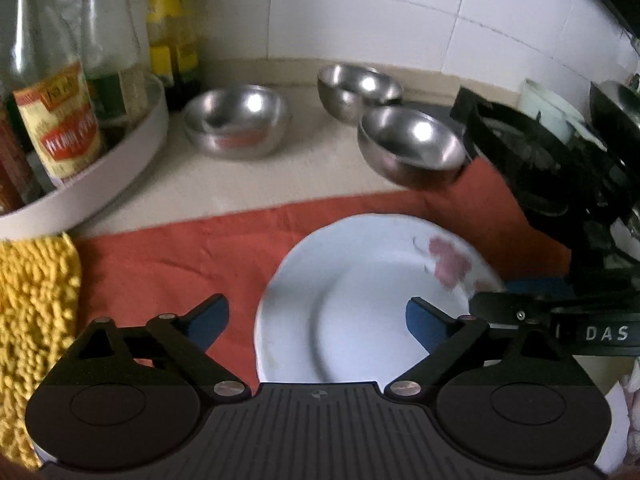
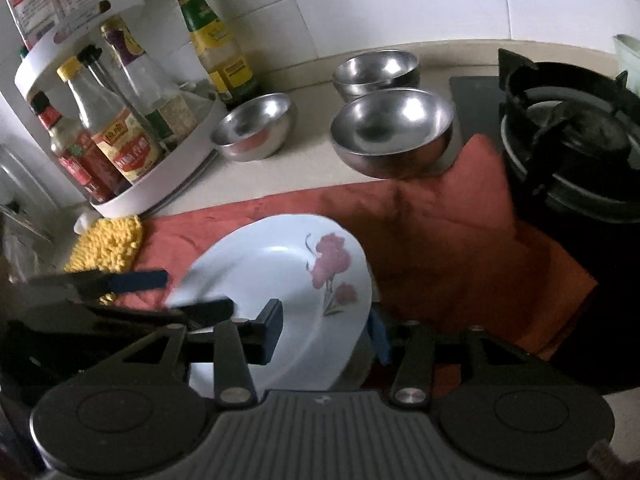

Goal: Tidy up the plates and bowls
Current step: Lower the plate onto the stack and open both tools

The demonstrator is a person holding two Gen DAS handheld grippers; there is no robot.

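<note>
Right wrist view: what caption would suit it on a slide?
Right gripper straddles the rim of a flowered white plate over a red cloth, three steel bowls behind.

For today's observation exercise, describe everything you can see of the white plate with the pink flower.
The white plate is round and glossy, apparently ceramic, with a raised rim and a pink flower on a thin stem printed to one side. It looks empty. It sits tilted over the red cloth, in front of the steel bowls. The right gripper straddles its near rim, one pad on each face. The left gripper stands open above it, apparently not gripping.
</note>
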